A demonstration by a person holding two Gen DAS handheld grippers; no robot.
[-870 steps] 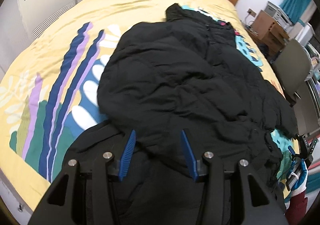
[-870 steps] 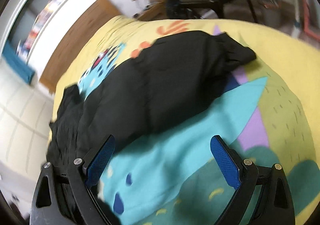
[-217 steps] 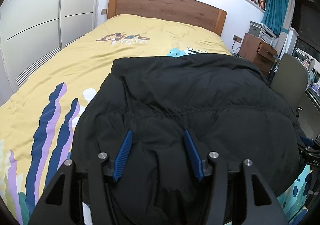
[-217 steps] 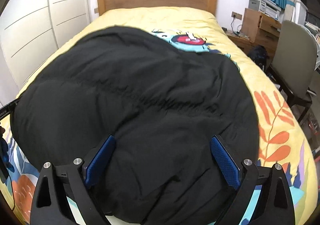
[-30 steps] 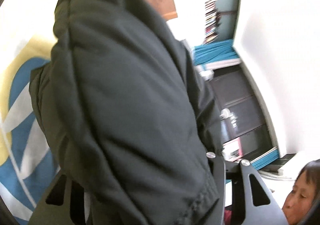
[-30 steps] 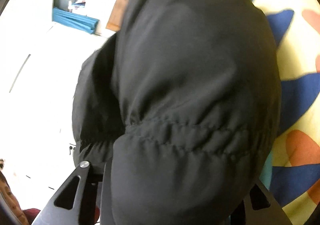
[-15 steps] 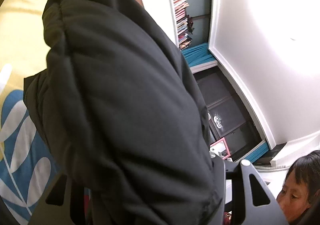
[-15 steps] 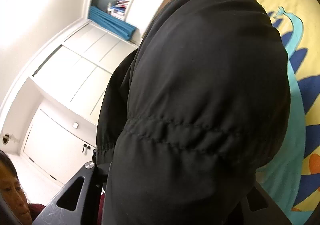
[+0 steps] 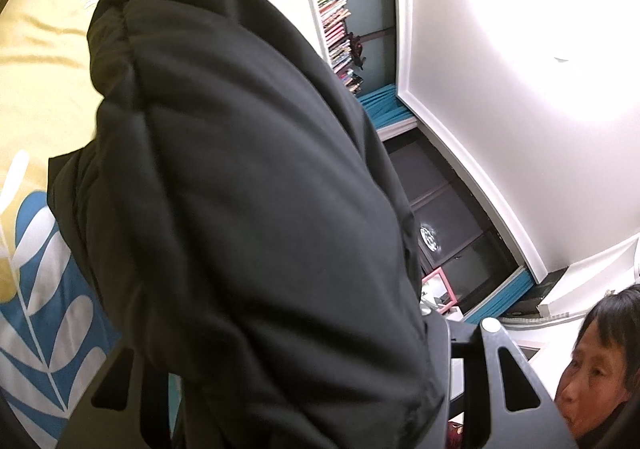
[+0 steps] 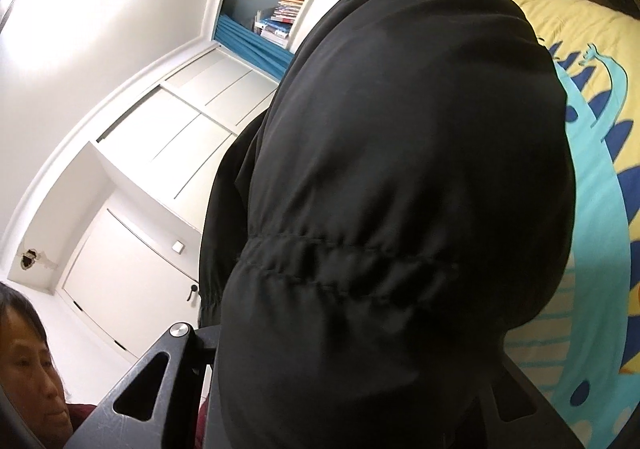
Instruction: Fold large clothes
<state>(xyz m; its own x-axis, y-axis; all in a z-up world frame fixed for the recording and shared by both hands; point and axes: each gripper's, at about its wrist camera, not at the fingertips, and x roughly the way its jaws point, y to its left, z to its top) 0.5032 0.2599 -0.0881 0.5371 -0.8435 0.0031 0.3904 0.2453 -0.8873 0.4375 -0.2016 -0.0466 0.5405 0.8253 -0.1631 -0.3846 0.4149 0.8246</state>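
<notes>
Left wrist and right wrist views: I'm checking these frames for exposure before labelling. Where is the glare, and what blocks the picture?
Left wrist view: the ceiling is blown out white at upper right, and the black padded jacket fills the centre, hiding the gripper's fingers. Right wrist view: glare washes out the ceiling at upper left; the jacket again dominates, nearly featureless black; fisheye bends the wardrobe doors.

**Both my grippers are full**

My left gripper (image 9: 288, 401) and my right gripper (image 10: 344, 389) are both rolled sideways, each clamped on the black jacket (image 9: 248, 189) (my fingertips are hidden under it). The right jaws have just been closing.
</notes>
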